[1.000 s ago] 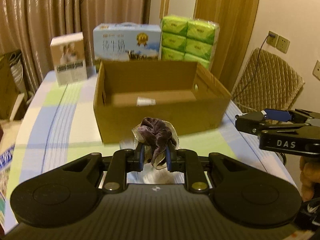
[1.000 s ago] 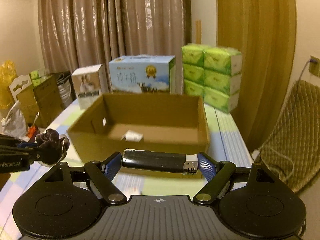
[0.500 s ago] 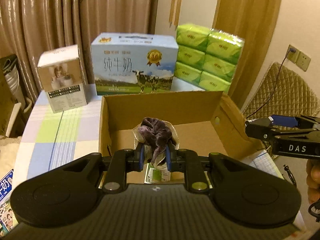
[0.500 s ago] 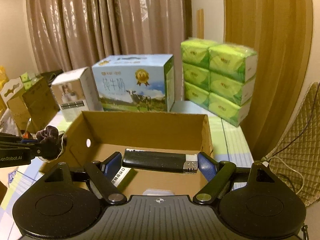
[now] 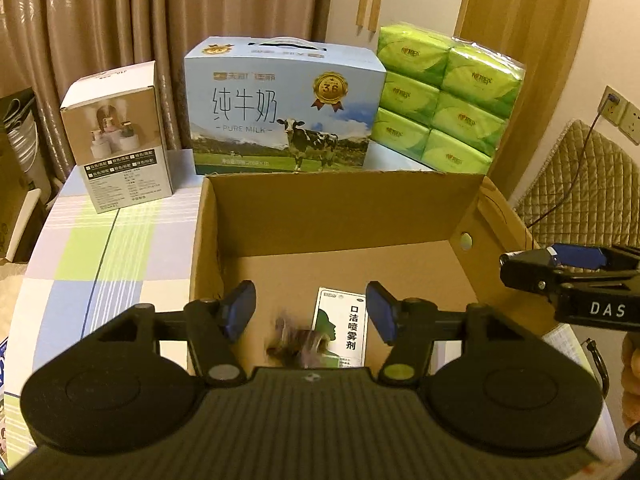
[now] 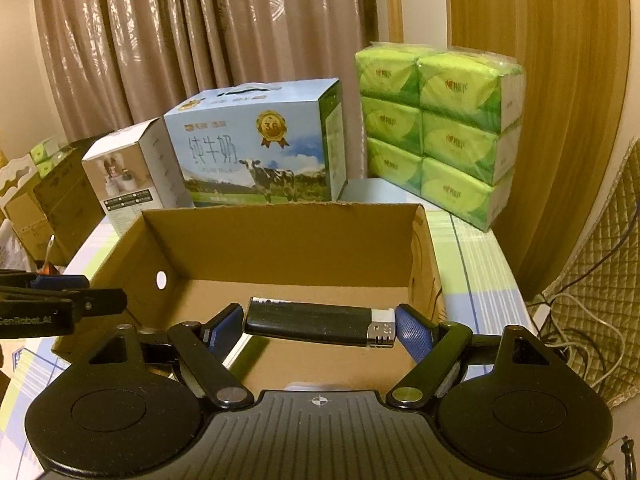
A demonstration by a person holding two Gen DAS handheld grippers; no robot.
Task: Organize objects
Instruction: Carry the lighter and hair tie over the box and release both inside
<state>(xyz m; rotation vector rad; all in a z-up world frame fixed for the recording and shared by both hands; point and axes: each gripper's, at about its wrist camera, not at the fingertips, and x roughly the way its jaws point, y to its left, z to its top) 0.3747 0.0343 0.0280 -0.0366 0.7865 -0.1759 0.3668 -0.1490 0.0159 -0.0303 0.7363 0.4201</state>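
Note:
An open cardboard box (image 5: 340,208) (image 6: 280,236) stands on the checked tablecloth. My left gripper (image 5: 311,314) hangs over its near left part with its jaws opening and nothing between the pads. Below it a purple scrunchie (image 5: 298,342), blurred, lies in the box beside a small white and green spray carton (image 5: 344,328). My right gripper (image 6: 320,322) is over the box's near right part, shut on a black lighter (image 6: 316,326) held crosswise by its ends. Each gripper shows at the edge of the other's view.
Behind the box stand a blue milk carton (image 5: 284,120), a white humidifier box (image 5: 120,144) and a pack of green tissues (image 5: 444,96). A quilted chair (image 5: 580,196) with cables is at the right. More cardboard boxes (image 6: 40,200) sit left of the table.
Both grippers moved forward over the box. The left gripper opened and the scrunchie dropped out of it into the box. The right gripper kept hold of the lighter.

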